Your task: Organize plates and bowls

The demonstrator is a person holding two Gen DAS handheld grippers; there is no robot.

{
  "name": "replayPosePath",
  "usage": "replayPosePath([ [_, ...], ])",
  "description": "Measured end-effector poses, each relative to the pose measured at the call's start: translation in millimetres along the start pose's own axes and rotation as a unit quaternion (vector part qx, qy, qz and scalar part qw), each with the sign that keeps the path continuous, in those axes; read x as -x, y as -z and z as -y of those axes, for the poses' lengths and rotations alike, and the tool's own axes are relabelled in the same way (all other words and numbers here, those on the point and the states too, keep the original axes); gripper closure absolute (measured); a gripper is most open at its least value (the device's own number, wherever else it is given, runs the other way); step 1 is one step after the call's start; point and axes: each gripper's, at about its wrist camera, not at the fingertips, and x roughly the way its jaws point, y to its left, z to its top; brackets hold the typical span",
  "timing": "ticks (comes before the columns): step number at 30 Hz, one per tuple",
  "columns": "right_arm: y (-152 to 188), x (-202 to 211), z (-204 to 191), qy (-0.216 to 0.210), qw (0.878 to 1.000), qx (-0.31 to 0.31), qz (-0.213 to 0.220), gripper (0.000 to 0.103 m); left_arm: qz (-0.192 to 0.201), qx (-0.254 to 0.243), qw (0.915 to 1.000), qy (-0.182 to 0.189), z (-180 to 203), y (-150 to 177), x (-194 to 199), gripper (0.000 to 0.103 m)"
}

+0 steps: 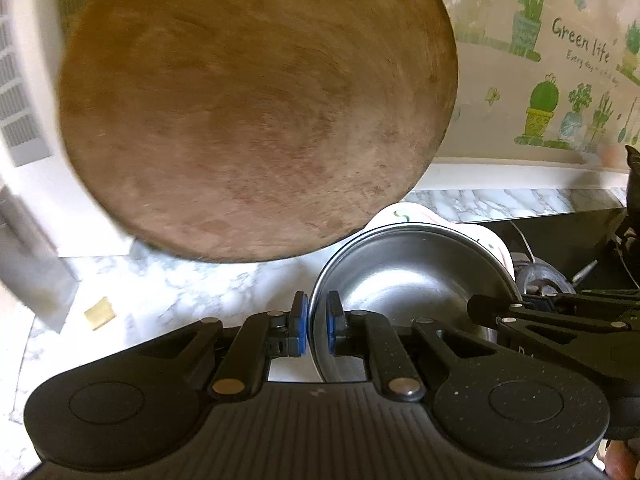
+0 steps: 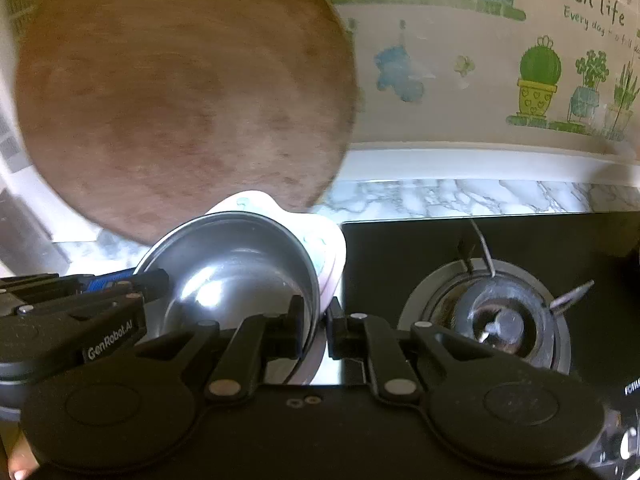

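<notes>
A steel bowl (image 1: 412,276) sits on a white patterned plate (image 1: 494,246) on the marble counter. My left gripper (image 1: 316,326) is shut on the bowl's left rim. My right gripper (image 2: 316,330) is shut on the bowl's right rim (image 2: 316,304), with the white plate (image 2: 330,256) showing just behind it. The bowl (image 2: 232,276) fills the lower left of the right wrist view. Each gripper shows in the other's view, the right one (image 1: 560,316) and the left one (image 2: 80,300).
A big round wooden board (image 1: 256,108) leans against the wall behind the bowl; it also shows in the right wrist view (image 2: 180,96). A black gas stove (image 2: 500,316) with a burner lies right of the bowl. A small yellow scrap (image 1: 100,312) lies on the counter (image 1: 180,280).
</notes>
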Motion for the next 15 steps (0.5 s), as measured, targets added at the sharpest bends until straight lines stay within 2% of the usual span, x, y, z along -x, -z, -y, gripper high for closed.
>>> replayPosePath([
  [15,67.2,71.7,-68.6,-0.027,1.0,0.013,-0.004,0.092,0.007,0.021,0.9997,-0.013,-59.4,76.4,97.6,0.094],
])
